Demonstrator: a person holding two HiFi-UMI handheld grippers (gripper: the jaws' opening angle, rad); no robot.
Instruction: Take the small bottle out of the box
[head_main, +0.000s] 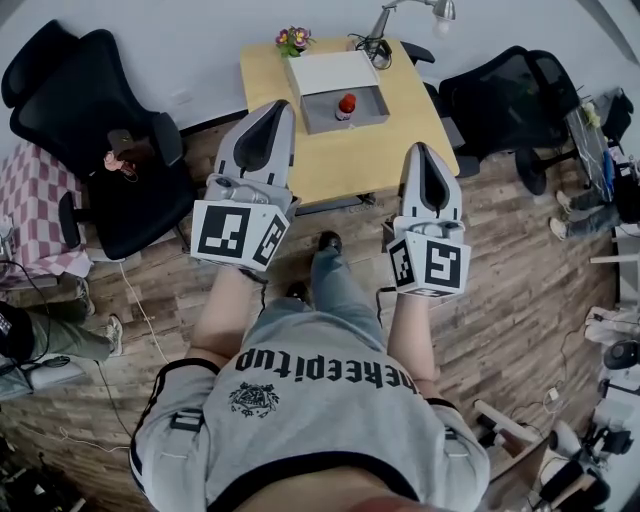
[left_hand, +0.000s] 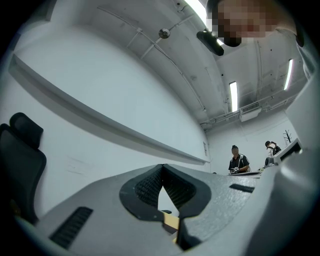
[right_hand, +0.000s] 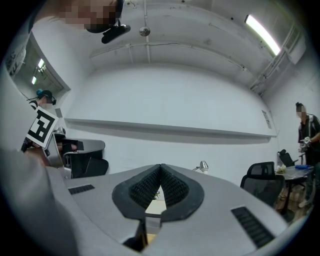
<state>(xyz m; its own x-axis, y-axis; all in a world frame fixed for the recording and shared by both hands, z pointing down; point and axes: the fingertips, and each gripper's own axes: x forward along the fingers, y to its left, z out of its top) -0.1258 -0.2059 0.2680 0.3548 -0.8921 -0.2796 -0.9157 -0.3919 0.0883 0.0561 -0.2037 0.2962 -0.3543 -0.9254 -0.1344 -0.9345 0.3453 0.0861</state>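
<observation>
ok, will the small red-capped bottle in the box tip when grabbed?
Probably light: the small bottle looks tiny inside the box. It seems to stand upright and narrow, so an off-centre nudge could tip it. Material: too small to tell.

Small bottle (head_main: 346, 106): red cap, standing upright inside the box (head_main: 318, 114), right of centre. Box: grey, shallow, open, white lid (head_main: 333, 72) folded back behind it. It sits on the wooden table (head_main: 330, 165).
</observation>
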